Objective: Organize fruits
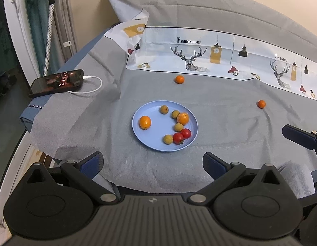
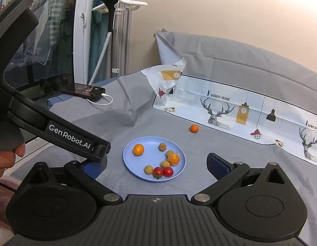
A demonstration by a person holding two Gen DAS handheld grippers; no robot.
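A light blue plate (image 1: 158, 145) (image 2: 129, 162) lies on the grey cloth. It holds two oranges (image 1: 145, 122) (image 2: 138, 149), two red tomatoes (image 1: 182, 135) (image 2: 163, 172) and several small yellow-brown fruits (image 1: 164, 109) (image 2: 162, 146). One small orange (image 1: 179, 79) (image 2: 194, 128) lies behind the plate near the printed sheet. Another small orange (image 1: 261, 104) lies to the right, seen only in the left wrist view. My left gripper (image 1: 153, 165) is open and empty, in front of the plate. My right gripper (image 2: 156, 167) is open and empty, also in front of the plate.
A phone (image 1: 56, 83) (image 2: 83, 92) on a white charging cable lies at the left on the raised cloth edge. A printed deer-pattern sheet (image 1: 199, 55) (image 2: 240, 110) stands along the back. The left gripper's body (image 2: 55, 127) crosses the left of the right wrist view.
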